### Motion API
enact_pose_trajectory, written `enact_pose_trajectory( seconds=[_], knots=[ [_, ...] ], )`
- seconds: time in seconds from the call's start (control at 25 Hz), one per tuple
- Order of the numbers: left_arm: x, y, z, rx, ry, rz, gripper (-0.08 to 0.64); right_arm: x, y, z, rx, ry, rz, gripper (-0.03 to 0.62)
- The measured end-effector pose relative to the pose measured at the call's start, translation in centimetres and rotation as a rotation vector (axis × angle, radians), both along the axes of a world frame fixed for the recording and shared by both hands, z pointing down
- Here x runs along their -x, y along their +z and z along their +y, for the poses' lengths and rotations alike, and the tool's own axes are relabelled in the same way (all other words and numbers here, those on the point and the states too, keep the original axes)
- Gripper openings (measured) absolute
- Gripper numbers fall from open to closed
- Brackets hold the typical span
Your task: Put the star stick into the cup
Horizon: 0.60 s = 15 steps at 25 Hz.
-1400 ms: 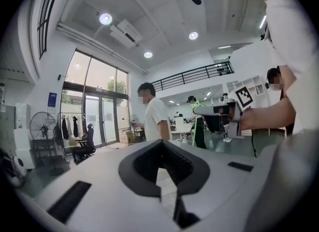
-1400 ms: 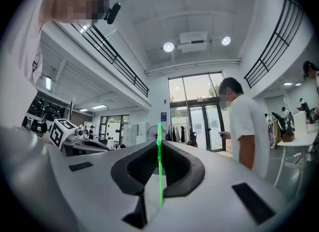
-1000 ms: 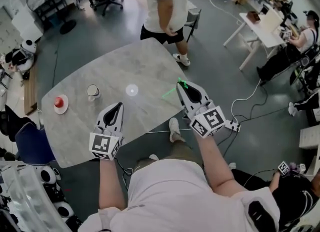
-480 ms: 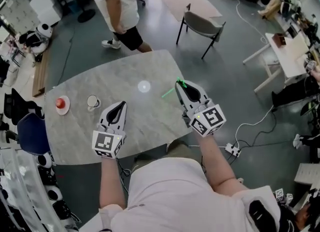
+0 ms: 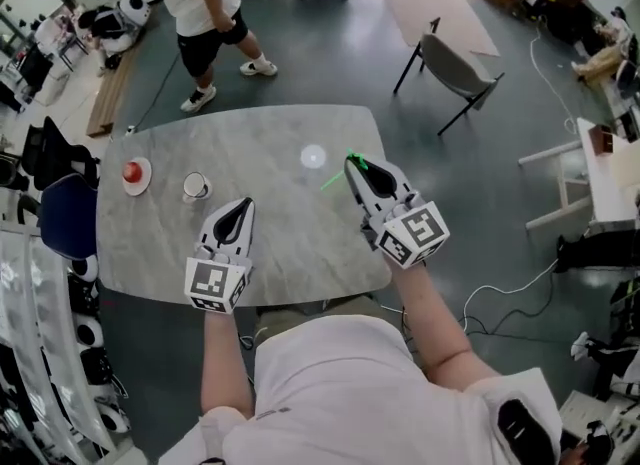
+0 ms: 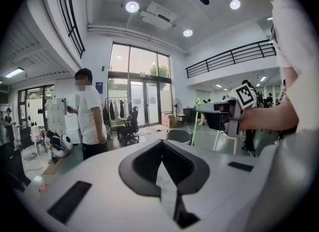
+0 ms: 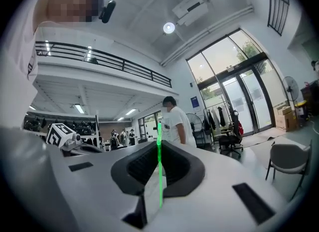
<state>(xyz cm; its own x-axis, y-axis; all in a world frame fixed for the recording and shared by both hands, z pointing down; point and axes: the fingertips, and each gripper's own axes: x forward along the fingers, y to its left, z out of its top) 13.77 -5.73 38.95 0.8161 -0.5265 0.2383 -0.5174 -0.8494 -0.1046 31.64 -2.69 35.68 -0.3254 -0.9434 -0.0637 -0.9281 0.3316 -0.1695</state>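
Grey table, cup near saucer, right tongs gripping star stick, left tongs together

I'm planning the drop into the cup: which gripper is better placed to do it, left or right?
Right. The right gripper is shut on the star stick. The left gripper, though nearer the cup, is shut and empty.

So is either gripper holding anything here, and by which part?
The right gripper pinches the star stick near its star end; the left gripper holds nothing.
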Motion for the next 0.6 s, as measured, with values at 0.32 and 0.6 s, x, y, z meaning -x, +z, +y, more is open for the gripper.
enact_pose_trajectory(
  seconds=[0.32,0.6],
  knots=[
    [5.1,1.8,-2.6,0.031,-0.094,-0.006,0.002,3.6,1.3,-5.0,0.036,-0.066,-0.04,0.028],
    [11.3,3.0,-5.3,0.065,-0.14,-0.008,0.002,8.2,1.5,-9.4,0.045,-0.073,-0.086,0.028]
  ],
)
